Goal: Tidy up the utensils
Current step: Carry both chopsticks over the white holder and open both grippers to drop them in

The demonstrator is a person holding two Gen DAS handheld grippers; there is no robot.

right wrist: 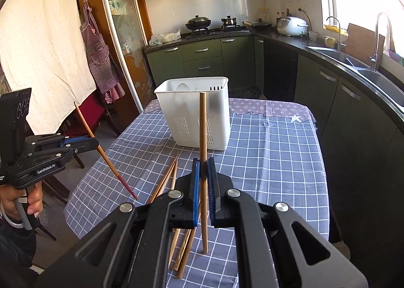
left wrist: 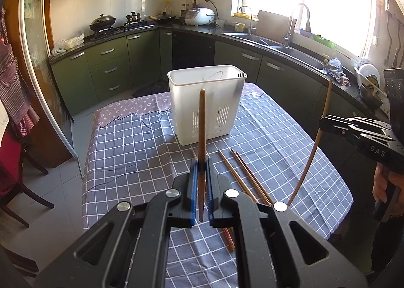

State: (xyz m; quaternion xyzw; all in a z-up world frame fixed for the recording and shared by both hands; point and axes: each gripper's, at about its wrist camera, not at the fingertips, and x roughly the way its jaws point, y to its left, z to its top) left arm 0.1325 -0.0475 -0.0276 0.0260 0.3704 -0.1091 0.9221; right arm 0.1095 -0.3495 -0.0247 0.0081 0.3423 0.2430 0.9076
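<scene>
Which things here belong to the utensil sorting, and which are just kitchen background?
Part of the job:
- chopstick clamped in the left gripper
- chopstick clamped in the right gripper
- loose chopsticks on the checked tablecloth
- white utensil holder

Just lying about:
- rice cooker
- wok on the stove
- sink faucet
- apron

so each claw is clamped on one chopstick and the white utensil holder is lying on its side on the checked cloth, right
Not quite. The white utensil holder stands upright on the checked cloth, open end up, as the left wrist view shows. The rest holds: the left claw and right claw each clamp one chopstick.
</scene>
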